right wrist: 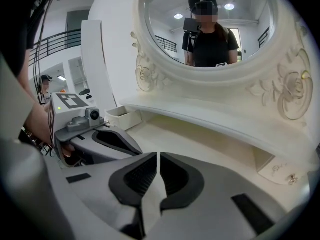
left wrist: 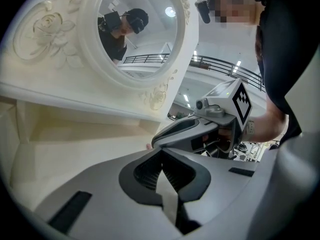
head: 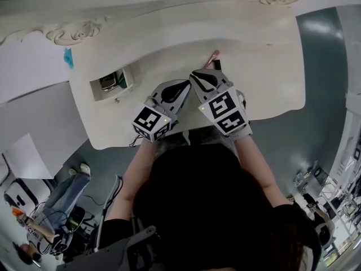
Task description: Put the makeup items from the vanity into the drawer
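A rose-gold makeup stick (head: 212,58) lies on the white vanity top (head: 265,78) with a small dark item (head: 218,65) beside it, just beyond my two grippers. My left gripper (head: 184,86) and right gripper (head: 197,75) sit side by side over the vanity's front middle. Both have their jaws together with nothing between them, as seen on the left gripper (left wrist: 161,156) and the right gripper (right wrist: 158,159). A small open drawer (head: 131,75) at the left holds a shiny item (head: 108,82). A pink tip (left wrist: 148,146) peeks past the right gripper's body (left wrist: 200,129).
An ornate round mirror (right wrist: 210,29) stands behind the top on a raised shelf (right wrist: 210,116). A second small drawer with a knob (right wrist: 280,169) sits at the right. The open drawer box (right wrist: 120,116) is to the left. The person's body is close to the front edge.
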{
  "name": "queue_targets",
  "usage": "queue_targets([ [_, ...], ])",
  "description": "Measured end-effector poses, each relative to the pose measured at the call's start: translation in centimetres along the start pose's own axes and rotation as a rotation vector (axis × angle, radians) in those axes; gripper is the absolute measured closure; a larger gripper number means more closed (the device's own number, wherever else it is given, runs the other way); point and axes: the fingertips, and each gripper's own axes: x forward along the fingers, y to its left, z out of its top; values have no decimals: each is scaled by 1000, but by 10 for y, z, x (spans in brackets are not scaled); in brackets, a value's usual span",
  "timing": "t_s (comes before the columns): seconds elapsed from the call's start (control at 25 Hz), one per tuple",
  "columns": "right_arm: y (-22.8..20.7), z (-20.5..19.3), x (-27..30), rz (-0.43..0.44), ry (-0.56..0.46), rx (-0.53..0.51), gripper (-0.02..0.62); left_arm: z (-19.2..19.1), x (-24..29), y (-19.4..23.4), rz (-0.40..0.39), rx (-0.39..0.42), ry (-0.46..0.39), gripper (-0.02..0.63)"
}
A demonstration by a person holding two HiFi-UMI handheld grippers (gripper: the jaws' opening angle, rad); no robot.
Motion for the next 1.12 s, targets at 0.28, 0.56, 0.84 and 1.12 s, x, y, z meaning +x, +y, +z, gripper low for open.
queue_targets([
  [0.28,-36,-24,-10,-141,26,52,558,-1,15,-4,-14,-1,2,594],
  [0.56,-63,-52,-14,-212,81,116,434,0,22,-2,-9,-13,0,594],
  [0.84,-68,-67,-13,-235,130,147,431,1,23,-2,-8,-21,-3,594],
  [1.12,-71,-78,-10,-248,163,177,463,2,22,0,-5,-19,-11,594],
])
